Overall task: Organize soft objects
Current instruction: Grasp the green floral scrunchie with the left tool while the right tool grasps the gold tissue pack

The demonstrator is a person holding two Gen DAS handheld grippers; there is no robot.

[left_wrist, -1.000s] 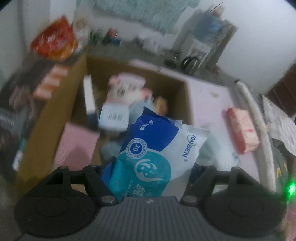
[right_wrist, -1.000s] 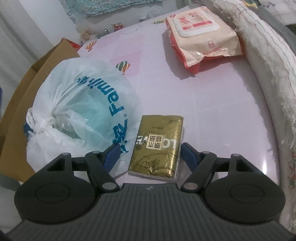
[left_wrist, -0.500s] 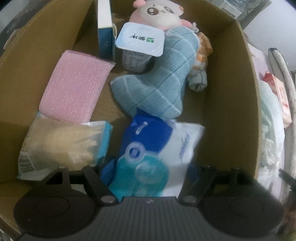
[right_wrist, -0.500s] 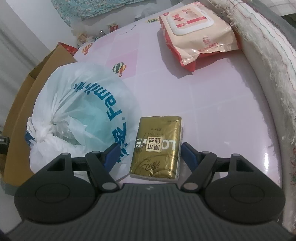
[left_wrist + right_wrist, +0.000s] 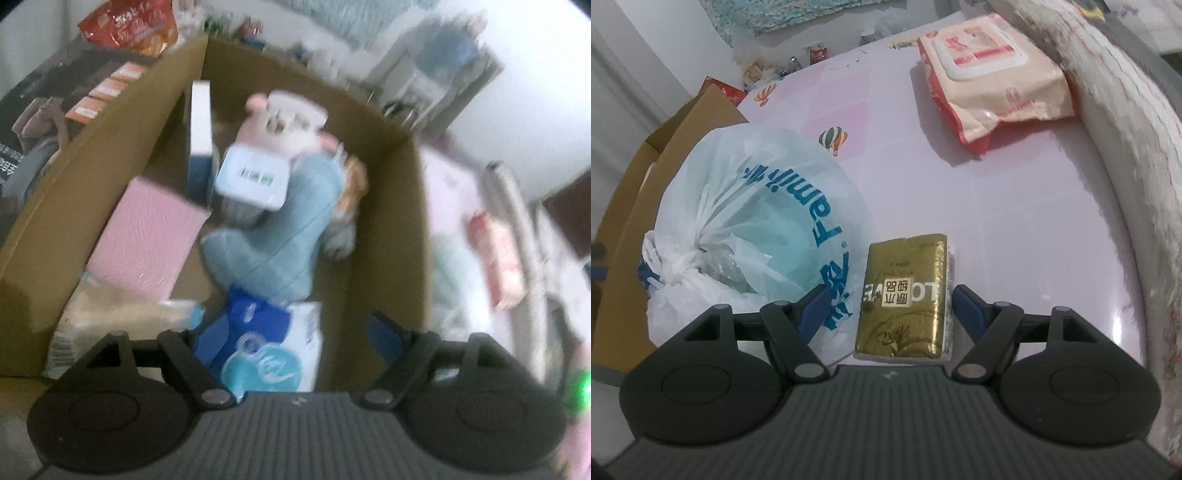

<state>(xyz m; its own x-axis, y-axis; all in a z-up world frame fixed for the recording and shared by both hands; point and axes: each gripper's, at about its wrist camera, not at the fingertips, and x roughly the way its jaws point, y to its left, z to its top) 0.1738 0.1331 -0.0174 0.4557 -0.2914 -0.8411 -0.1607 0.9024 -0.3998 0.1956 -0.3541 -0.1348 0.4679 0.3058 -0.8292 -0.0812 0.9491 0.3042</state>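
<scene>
While both grippers stand spread, the left gripper [image 5: 295, 332] hangs over the cardboard box [image 5: 388, 229] and the right gripper [image 5: 888, 306] straddles a gold tissue pack [image 5: 905, 299].

Released, the left fingers flank the blue-and-white wipes pack [image 5: 266, 347], which lies on the box floor at the near end; its left side sits close to the left fingertip, though the blur hides whether they touch, while the right fingertip stands apart by the box's right wall. Beyond it lie a blue knitted sock [image 5: 280, 236], a pink sponge [image 5: 147, 236] and a pink plush toy [image 5: 284, 122]. At the right gripper, neither finger visibly presses the gold pack on the pink mat [image 5: 1015, 206]; the left finger touches a knotted white plastic bag [image 5: 750, 229]. Farther off rests an orange wet-wipes pack [image 5: 993, 77], with bare mat between.
</scene>
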